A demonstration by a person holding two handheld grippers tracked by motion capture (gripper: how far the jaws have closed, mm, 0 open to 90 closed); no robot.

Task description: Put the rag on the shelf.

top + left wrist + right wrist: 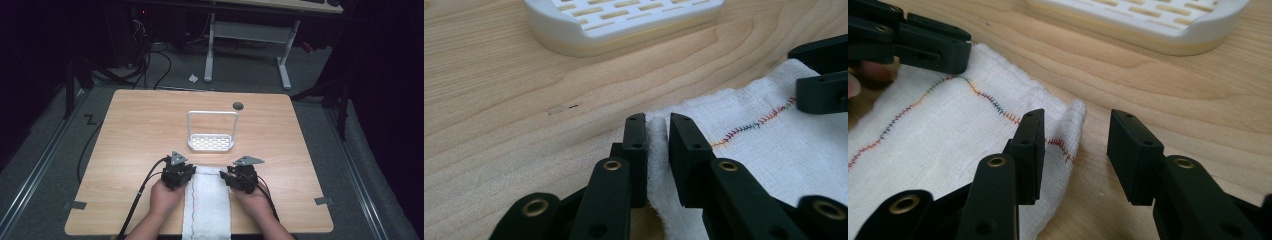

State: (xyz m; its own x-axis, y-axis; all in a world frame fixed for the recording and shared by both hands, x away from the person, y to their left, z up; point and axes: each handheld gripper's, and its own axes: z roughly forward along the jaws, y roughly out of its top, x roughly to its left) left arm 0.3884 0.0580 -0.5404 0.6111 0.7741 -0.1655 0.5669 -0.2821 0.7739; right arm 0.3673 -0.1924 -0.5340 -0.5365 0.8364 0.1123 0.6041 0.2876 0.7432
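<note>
A white cloth (pixel 207 202) with a coloured stitched seam lies at the table's near edge, between the person's hands. My left gripper (pixel 657 120) is shut on the cloth (pixel 764 145), with a fold of its far left corner pinched upright between the pads. At the far right corner, my right gripper (pixel 1075 117) stands open. Its left jaw rests on the cloth (pixel 948 130) and its right jaw hangs over bare wood, so the corner lies in the gap. From above, the left gripper (pixel 189 174) and the right gripper (pixel 226 176) flank the cloth's far edge.
A white slotted tray (pixel 211 143) with a tall wire handle stands just beyond the cloth, mid-table. A dark round spot (pixel 238 105) marks the wooden table (pixel 140 125) behind it. A white desk frame (pixel 245 45) and cables are on the floor beyond.
</note>
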